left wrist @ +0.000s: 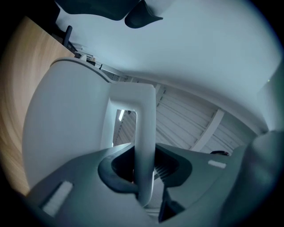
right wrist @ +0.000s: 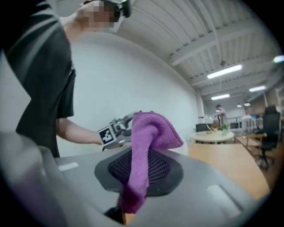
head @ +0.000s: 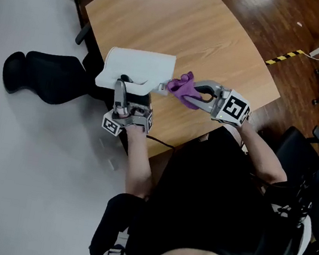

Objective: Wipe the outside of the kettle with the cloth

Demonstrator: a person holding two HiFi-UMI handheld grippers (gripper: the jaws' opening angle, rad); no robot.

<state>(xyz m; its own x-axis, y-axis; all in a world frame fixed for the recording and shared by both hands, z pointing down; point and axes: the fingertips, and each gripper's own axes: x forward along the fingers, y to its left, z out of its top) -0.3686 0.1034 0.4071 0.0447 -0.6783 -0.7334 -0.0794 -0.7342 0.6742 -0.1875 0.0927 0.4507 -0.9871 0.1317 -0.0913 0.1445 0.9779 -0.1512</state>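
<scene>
Left gripper [head: 121,87] clamped the handle [left wrist: 144,133] of the kettle [head: 140,66], which sat tilted over the table's [head: 188,26] seven-o'clock edge. Right gripper [head: 185,90] pinched the cloth [head: 181,85] at the kettle's four o'clock; whether it touched was unclear. Wiping seemed about to start, and the next move called for pressing cloth against the wall and stroking.

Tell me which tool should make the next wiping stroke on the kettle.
Right. The right tool grips the purple cloth beside the kettle; the left tool is clamped on its handle, steadying it.
</scene>
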